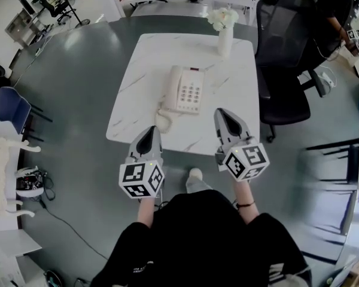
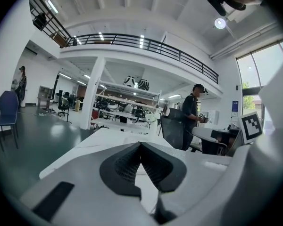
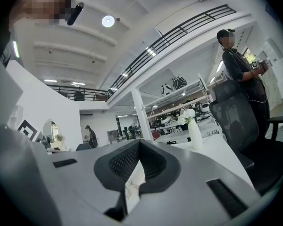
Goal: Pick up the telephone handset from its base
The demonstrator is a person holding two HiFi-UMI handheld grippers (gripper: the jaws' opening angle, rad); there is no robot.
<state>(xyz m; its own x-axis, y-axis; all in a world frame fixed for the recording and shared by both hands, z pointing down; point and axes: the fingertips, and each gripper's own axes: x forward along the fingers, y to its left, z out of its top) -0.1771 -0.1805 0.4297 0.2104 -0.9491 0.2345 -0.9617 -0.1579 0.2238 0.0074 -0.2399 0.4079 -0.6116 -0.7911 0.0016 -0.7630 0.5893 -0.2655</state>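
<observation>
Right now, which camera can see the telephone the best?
The head view. It looks down on the whole telephone, with its handset in its place and the buttons showing. The left gripper view and the right gripper view look low across the white table, and the telephone cannot be made out in either.

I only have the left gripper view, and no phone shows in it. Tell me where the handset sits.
Observer: In the head view the handset lies cradled on the left side of the telephone base, in the middle of the table.
Operator: Report the other gripper's jaws.
Observer: The right hand-held gripper is shut with nothing between its jaws, and it reaches over the table's near side.
</observation>
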